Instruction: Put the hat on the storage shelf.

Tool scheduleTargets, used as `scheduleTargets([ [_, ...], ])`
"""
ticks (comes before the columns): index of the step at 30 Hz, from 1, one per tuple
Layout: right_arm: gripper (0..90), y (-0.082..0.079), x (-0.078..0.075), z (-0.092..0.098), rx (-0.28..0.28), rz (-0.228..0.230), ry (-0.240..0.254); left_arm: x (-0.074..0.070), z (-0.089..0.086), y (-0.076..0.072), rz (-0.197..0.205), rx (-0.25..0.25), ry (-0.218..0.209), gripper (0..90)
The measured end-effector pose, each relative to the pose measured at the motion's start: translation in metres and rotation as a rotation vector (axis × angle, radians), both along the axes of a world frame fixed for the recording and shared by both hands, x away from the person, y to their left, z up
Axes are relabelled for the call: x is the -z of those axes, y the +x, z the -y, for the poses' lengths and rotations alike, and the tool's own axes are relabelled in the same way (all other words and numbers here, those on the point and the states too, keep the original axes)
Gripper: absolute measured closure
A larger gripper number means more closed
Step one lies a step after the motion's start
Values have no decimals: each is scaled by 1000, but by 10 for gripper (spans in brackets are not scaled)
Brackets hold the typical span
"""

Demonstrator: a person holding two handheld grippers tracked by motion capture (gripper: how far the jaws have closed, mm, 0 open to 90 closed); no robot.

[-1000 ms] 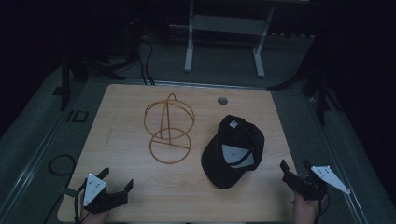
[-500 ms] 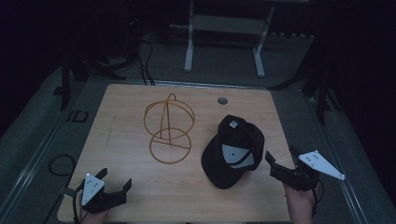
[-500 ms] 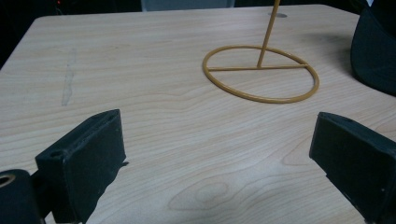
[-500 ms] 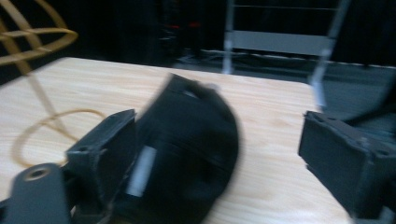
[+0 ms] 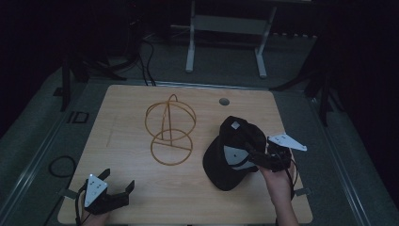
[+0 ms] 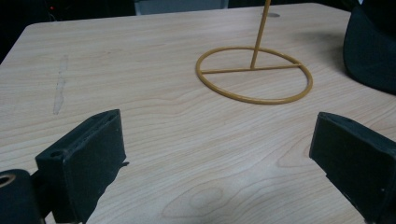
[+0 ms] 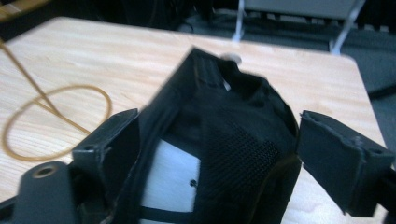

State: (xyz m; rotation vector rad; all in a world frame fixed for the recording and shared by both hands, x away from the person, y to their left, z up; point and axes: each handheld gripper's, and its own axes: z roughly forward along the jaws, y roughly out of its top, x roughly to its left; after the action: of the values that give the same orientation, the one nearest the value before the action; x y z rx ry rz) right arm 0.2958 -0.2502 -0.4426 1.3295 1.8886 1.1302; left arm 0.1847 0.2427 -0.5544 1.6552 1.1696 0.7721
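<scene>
On my left, the left gripper (image 5: 115,195) sits low over the near left corner of the wooden surface (image 5: 122,113). In the left gripper view its jaws are spread wide with bare wood between them, touching and holding nothing. Ahead of them stands the gold wire cap stand (image 6: 254,74), its flat ring base on the wood and a thin upright rod rising from the crossbar. From the high view I see the stand (image 5: 169,129) near the middle of the surface, its upper hoops upright above the base ring.

Just right of the stand lies the black baseball cap (image 5: 235,153), on the right half of the surface. Its long axis runs from the near left to the far right, with the wide rounded end toward me and the narrower end toward the far edge. It lies upturned, so I look into its hollow: a white label shows inside, and the right gripper view shows black mesh lining (image 7: 243,154) beside that label.

My right gripper (image 5: 256,157) is at the cap's right side. Its jaws are parted wide, one on either side of the cap's rim and wall; I cannot tell whether they press on the fabric.
</scene>
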Motion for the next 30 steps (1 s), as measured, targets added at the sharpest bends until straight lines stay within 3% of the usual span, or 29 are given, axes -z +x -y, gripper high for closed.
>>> scheduleTargets([
  [2, 157, 5, 4, 1, 15, -25, 4, 1, 0, 0, -5, 7, 7, 37],
  [3, 230, 10, 12, 1, 14, -64, -10, 1, 0, 0, 1, 17, 7, 37],
  [4, 244, 12, 16, 1, 20, -72, -19, 0, 0, 0, 7, 25, 8, 37],
  [6, 457, 12, 20, 3, -9, -89, -7, 0, 0, -1, 14, 24, 6, 37],
  [7, 506, 11, 21, 3, 9, -82, -39, 0, -1, -1, 16, 29, -4, 37],
  [8, 506, 11, 21, 3, 9, -82, -39, 0, -1, -1, 16, 29, -4, 37],
  [9, 627, 11, 23, 2, 18, -76, -77, 0, -2, -1, 16, 25, -6, 37],
  [10, 627, 11, 23, 2, 18, -76, -77, 0, -2, -1, 16, 25, -6, 37],
  [11, 759, 11, 25, 2, 32, -69, -116, 0, -2, 0, 13, 23, -9, 37],
  [12, 759, 11, 25, 2, 32, -69, -116, 0, -2, 0, 13, 23, -9, 37],
  [13, 860, 12, 26, 2, 51, -60, -142, 0, -2, 0, 10, 24, -12, 37],
  [21, 874, 12, 26, 2, 83, -18, -122, 0, -2, 0, 0, 19, -12, 37],
  [26, 874, 9, 8, -8, 55, 71, -122, 1, -1, 1, 2, 35, -14, 37],
  [30, 875, 8, -7, -10, 38, 113, -125, 1, 1, 0, 1, 51, -12, 37],
])
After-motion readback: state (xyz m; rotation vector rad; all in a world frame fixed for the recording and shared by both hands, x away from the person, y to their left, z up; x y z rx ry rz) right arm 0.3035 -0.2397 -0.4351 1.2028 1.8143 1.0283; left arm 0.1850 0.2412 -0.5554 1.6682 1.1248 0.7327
